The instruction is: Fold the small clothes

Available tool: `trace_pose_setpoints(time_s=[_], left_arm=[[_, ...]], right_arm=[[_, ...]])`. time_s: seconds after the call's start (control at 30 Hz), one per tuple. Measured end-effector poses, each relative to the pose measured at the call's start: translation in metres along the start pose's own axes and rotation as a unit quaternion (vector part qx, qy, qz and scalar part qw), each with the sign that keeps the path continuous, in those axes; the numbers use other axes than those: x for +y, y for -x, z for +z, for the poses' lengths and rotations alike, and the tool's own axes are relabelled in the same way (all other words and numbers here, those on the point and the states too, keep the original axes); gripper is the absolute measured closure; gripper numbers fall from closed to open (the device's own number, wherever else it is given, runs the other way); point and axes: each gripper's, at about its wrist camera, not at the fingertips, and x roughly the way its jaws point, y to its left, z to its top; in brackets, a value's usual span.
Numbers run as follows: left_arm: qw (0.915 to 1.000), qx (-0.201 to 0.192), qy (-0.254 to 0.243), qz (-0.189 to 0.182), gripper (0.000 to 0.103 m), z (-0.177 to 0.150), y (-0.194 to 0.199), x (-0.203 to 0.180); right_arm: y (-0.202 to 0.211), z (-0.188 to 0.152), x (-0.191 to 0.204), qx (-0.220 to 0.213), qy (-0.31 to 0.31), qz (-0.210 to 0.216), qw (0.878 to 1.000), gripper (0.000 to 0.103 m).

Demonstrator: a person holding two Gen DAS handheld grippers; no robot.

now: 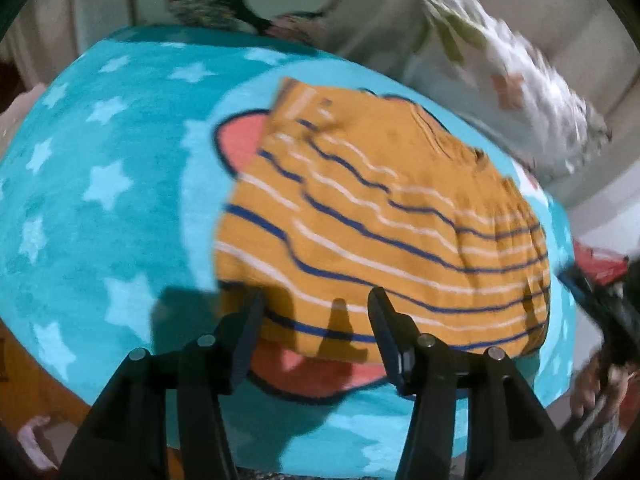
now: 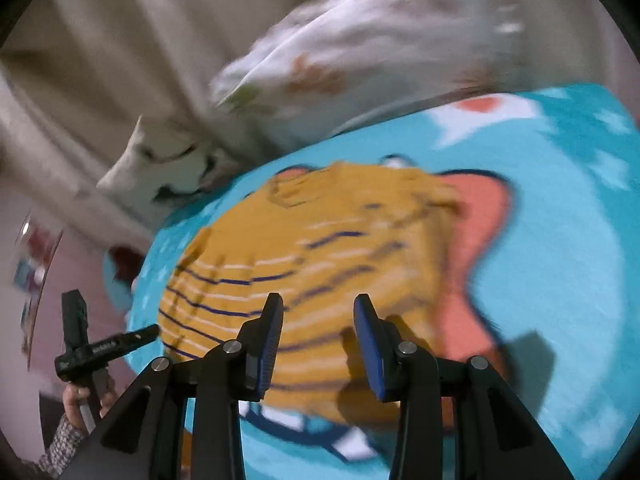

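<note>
A small mustard-orange garment (image 1: 380, 216) with navy and white stripes lies spread on a turquoise star-patterned blanket (image 1: 100, 184). My left gripper (image 1: 316, 304) is open and empty, hovering over the garment's near edge. In the right wrist view the same garment (image 2: 320, 248) lies on the blanket (image 2: 560, 240), blurred by motion. My right gripper (image 2: 318, 308) is open and empty above the garment's near part. The left gripper (image 2: 104, 344) shows at the lower left of the right wrist view, held in a hand.
A pile of white patterned cloth (image 1: 508, 80) lies beyond the blanket against a beige sofa (image 1: 400, 8); it also shows in the right wrist view (image 2: 360, 52). Dark patterned fabric (image 1: 208, 0) lies at the far edge. Red and dark items (image 1: 600, 268) sit at right.
</note>
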Motion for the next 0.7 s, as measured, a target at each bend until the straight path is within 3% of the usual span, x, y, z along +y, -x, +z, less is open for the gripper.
trace_pose_setpoints(time_s=[0.1,0.17,0.2,0.3,0.37,0.47,0.5,0.7], left_arm=[[0.9998,-0.004,-0.02,0.005,0.051,-0.009,0.003,-0.018],[0.9995,-0.007,-0.028,0.011,0.051,-0.015,0.009,-0.022],[0.9994,-0.009,-0.028,0.015,0.051,-0.017,0.012,-0.023],[0.9992,-0.019,-0.034,0.012,0.046,-0.021,0.018,-0.028],[0.9986,-0.021,-0.047,0.016,0.045,-0.021,0.013,-0.038],[0.9972,-0.019,-0.072,0.013,0.045,-0.017,-0.003,-0.056],[0.9962,-0.022,-0.083,0.014,0.045,-0.016,-0.01,-0.062],[0.992,0.013,-0.115,0.052,0.045,-0.008,-0.068,-0.078]], right_arm=[[-0.053,0.014,-0.008,0.036,0.024,-0.048,0.998,0.062],[-0.078,0.028,-0.022,0.051,0.037,-0.099,0.993,0.07],[-0.079,0.035,-0.031,0.05,0.03,-0.105,0.993,0.081],[-0.035,0.054,-0.043,-0.015,-0.026,-0.023,0.999,0.081],[-0.005,0.059,-0.05,-0.052,-0.034,-0.004,0.998,0.081],[0.008,0.056,-0.063,-0.045,-0.03,-0.026,0.998,0.087],[0.008,0.053,-0.066,-0.036,-0.025,-0.032,0.999,0.099],[-0.03,0.036,-0.071,0.033,0.019,-0.115,0.993,0.101]])
